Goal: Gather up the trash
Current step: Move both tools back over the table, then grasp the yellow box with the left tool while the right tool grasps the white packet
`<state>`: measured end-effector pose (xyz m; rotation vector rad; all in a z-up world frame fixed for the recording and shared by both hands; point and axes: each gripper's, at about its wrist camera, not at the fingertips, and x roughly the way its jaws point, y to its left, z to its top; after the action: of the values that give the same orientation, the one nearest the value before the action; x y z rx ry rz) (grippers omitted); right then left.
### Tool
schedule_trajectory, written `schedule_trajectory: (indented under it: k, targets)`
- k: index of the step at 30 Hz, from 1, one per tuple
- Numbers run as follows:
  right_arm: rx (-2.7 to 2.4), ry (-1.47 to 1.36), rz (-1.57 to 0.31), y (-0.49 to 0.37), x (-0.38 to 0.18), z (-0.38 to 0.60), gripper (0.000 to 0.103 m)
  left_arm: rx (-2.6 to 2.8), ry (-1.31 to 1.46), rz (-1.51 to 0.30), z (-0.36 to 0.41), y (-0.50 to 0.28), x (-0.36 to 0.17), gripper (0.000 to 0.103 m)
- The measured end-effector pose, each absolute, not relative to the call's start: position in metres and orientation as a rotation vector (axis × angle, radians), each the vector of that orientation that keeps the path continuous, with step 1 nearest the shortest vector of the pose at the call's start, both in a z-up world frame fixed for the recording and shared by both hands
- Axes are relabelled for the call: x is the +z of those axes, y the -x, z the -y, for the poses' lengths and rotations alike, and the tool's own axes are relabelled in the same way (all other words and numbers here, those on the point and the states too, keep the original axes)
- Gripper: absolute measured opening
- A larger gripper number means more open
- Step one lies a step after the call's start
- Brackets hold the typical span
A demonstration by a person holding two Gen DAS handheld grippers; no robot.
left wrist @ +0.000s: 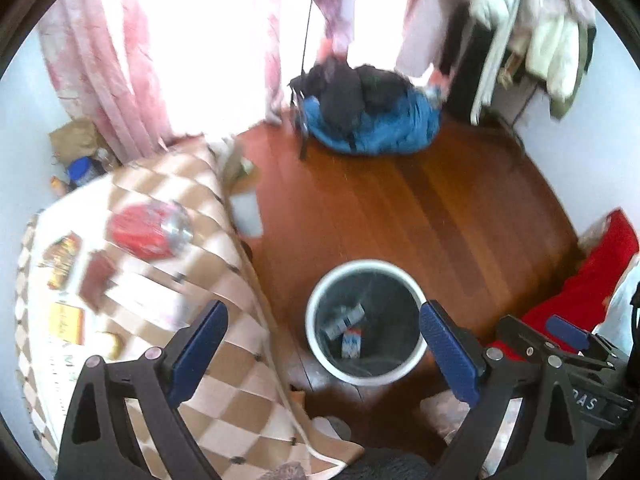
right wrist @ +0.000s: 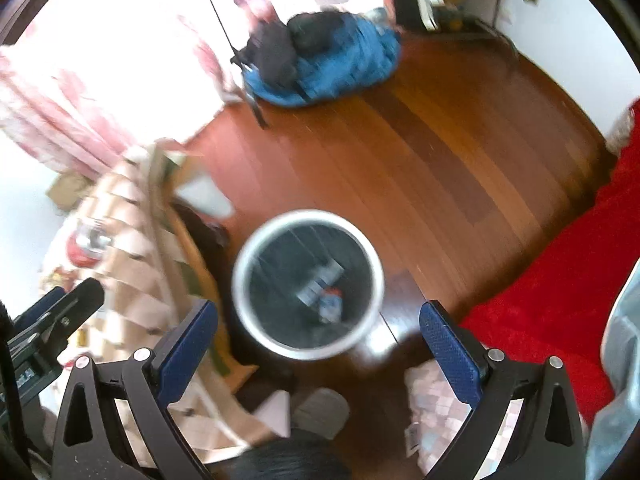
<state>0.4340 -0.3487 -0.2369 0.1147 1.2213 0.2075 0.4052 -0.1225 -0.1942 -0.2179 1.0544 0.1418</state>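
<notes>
A round white-rimmed trash bin [left wrist: 320, 360] with a dark liner stands on the wooden floor; it also shows in the right wrist view [right wrist: 248, 320]. Small packets [left wrist: 348, 328] lie inside it, blurred in the right wrist view [right wrist: 322, 294]. My left gripper [left wrist: 324, 356] is open and empty above the bin and the table edge. My right gripper [right wrist: 320, 348] is open and empty above the bin. On the checkered table [left wrist: 224, 400] lie a red foil bag [left wrist: 150, 230], a brown packet [left wrist: 98, 276], a colourful wrapper [left wrist: 62, 260] and a yellow packet [left wrist: 66, 320].
A blue and black bag pile [left wrist: 372, 120] lies on the floor at the back. Pink curtains [left wrist: 100, 60] hang at the left. A red cloth [right wrist: 560, 280] covers furniture at the right. Clothes [left wrist: 540, 32] hang at the back right.
</notes>
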Motion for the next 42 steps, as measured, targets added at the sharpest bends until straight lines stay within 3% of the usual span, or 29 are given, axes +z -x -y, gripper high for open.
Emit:
schedule_trajectory:
  k: [4, 8, 16, 22, 24, 26, 29, 34, 35, 36, 38, 42]
  targets:
    - [0.333, -0.086, -1.184, -0.426, -0.196, 0.294, 0.102, 0.223, 0.232, -0.994, 0.068, -0.377, -0.169, 0.098]
    - [0.468, -0.012, -1.207, -0.417, -0.193, 0.213, 0.102, 0.36, 0.27, -1.0, -0.006, -0.342, -0.178, 0.098]
    - [0.647, 0.197, -1.308, -0.403, -0.262, 0.046, 0.102, 0.651, 0.479, -1.138, -0.166, -0.28, -0.26, 0.098]
    - [0.694, 0.479, -1.352, -0.395, -0.331, -0.056, 0.102, 0.715, 0.731, -1.265, -0.235, -0.267, -0.336, 0.097]
    - [0.691, 0.544, -1.363, -0.394, -0.348, -0.074, 0.101, 0.714, 0.809, -1.274, -0.247, -0.268, -0.351, 0.097]
    - [0.685, 0.561, -1.367, -0.394, -0.356, -0.08, 0.084, 0.71, 0.904, -1.274, -0.258, -0.273, -0.368, 0.097]
    - [0.664, 0.523, -1.371, -0.396, -0.36, -0.081, 0.074, 0.742, 0.997, -1.26, -0.266, -0.28, -0.38, 0.096]
    - [0.582, 0.441, -1.369, -0.399, -0.359, -0.073, 0.07, 0.817, 0.993, -1.262, -0.262, -0.296, -0.385, 0.096]
    - [0.568, 0.43, -1.369, -0.399, -0.359, -0.072, 0.07, 0.829, 0.976, -1.27, -0.26, -0.297, -0.386, 0.093]
    - [0.561, 0.425, -1.37, -0.399, -0.358, -0.072, 0.07, 0.847, 0.949, -1.279, -0.257, -0.298, -0.386, 0.083]
    - [0.536, 0.415, -1.389, -0.4, -0.359, -0.07, 0.069, 0.845, 0.866, -1.279, -0.247, -0.298, -0.382, 0.072]
    - [0.547, 0.358, -1.487, -0.399, -0.365, -0.065, 0.068, 0.747, 0.711, -1.334, -0.229, -0.291, -0.383, 0.07]
